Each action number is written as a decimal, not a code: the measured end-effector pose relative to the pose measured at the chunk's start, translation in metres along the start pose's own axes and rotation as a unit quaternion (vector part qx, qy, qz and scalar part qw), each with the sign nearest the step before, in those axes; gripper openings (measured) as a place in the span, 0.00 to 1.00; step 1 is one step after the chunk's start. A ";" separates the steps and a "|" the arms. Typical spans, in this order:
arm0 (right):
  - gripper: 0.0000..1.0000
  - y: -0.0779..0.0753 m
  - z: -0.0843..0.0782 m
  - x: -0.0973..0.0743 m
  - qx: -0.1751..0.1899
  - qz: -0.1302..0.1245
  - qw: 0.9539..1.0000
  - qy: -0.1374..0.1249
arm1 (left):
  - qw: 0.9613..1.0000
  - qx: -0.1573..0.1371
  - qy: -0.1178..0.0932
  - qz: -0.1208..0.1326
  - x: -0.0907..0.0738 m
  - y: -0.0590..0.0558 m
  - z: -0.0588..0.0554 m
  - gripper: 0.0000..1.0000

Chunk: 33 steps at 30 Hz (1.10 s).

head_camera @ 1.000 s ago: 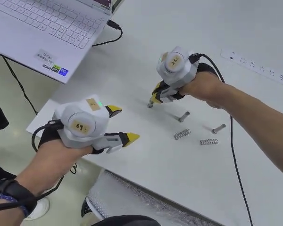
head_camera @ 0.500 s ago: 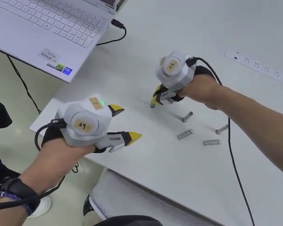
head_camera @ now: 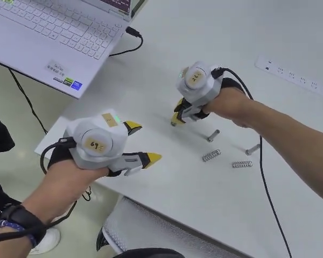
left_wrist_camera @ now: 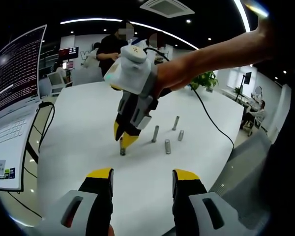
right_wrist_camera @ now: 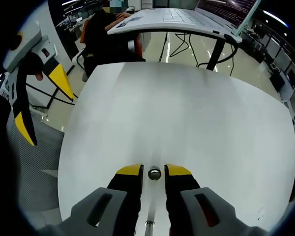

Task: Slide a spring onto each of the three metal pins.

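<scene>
Neither claw has shifted over the table (head_camera: pixel 204 204) this past second; your head has. Nearest you, your left claw (head_camera: pixel 144 142) hangs wide and empty. Ahead of it your right claw (head_camera: pixel 176 119) points down, jaws narrow about an upright pin (left_wrist_camera: pixel 122 149), seen end-on between them. The tips cover its top from your head view, so you cannot tell whether they pinch. Right of that claw, two loose pins (head_camera: pixel 213 135) lie flat, slanted alike, beside two springs (head_camera: pixel 210 155).

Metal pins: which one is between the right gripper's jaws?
The leftmost metal pin, flanked by the right gripper; the other two sit apart near the springs.
</scene>
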State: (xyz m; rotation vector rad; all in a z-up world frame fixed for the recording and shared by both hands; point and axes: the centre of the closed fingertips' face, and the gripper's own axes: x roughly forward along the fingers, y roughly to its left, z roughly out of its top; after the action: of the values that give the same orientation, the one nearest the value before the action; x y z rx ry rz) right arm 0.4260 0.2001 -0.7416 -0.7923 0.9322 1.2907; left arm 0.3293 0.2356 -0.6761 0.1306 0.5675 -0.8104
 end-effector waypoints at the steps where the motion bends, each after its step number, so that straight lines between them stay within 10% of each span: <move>1: 0.17 0.000 -0.001 -0.001 -0.002 -0.001 1.000 0.001 | 1.000 0.000 0.000 0.000 0.000 0.000 0.000 0.43; 33: 0.27 0.012 -0.027 -0.065 0.042 -0.076 0.995 -0.056 | 1.000 0.006 -0.003 -0.002 0.003 -0.009 0.006 0.43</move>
State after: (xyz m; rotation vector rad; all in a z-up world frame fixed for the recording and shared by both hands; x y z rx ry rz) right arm 0.4089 0.1498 -0.6941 -0.7061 0.8151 1.1436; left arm 0.3271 0.2255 -0.6714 0.1371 0.5570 -0.8175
